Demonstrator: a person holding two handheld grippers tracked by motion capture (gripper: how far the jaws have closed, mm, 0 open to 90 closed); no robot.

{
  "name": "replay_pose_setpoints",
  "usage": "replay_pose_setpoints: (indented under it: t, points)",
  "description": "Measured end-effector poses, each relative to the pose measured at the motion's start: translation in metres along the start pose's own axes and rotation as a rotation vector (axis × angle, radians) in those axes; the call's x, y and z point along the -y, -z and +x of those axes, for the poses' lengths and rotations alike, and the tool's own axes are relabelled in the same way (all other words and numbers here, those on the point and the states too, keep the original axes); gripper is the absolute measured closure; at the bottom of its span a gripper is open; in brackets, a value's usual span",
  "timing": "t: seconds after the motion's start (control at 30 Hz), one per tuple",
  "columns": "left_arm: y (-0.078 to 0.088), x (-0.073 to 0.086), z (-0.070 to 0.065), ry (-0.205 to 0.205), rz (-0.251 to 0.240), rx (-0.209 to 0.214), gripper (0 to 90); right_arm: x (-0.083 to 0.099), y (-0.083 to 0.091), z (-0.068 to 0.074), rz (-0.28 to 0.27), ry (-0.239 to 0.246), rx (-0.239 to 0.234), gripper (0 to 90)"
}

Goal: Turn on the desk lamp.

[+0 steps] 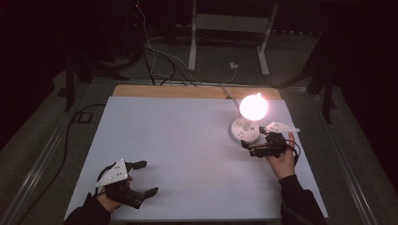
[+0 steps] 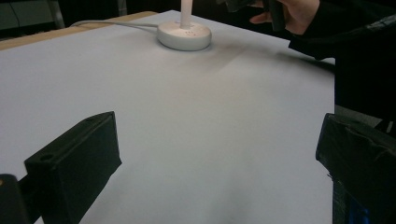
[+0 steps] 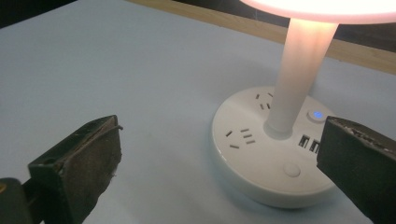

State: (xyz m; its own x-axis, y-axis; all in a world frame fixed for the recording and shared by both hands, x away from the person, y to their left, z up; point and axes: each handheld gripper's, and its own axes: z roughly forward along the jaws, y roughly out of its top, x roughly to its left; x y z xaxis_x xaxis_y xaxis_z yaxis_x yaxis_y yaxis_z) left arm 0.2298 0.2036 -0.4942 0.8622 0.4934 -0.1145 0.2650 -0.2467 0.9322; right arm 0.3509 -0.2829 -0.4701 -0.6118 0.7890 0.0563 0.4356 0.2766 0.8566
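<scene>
While the lit desk lamp glows at the far right of the pale worktop, the left tool lies at the near left corner, well apart from the lamp, with its two black jaws spread wide and nothing between them; the left hand that holds it rests at the near edge. In the left gripper view the same jaws stand far apart over bare worktop, and the lamp's round white base sits beyond them toward the far edge, its pale cable trailing away to the left. Nearer the lamp, the right tool sits just beside the base on its near right side, held by the right hand, whose dark sleeve comes in from the near edge. Its jaws are wide open and clamp nothing: in the right gripper view one jaw stands to the left of the base over bare worktop, the other at the base's right rim, though contact there cannot be judged. That view shows the base close up, with socket slots, two USB ports, a round white button and a small blue-lit button beside the white stem. Beyond the lamp runs the worktop's wooden far edge, and past it a dark floor with cables and a pale stand
</scene>
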Motion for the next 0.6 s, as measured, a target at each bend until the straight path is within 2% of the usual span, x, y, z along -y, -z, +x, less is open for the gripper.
replay_pose_setpoints:
  t: [0.33, 0.6]
  points:
    - [0.001, 0.0, 0.0, 0.001, -0.001, -0.003, 0.3, 0.007, 0.007, 0.011, 0.032, 0.012, -0.023, 0.0]
    - [0.001, 0.0, 0.0, -0.001, -0.005, 0.001, 0.3, 0.021, 0.013, 0.022, 0.073, 0.011, -0.052, 0.0]
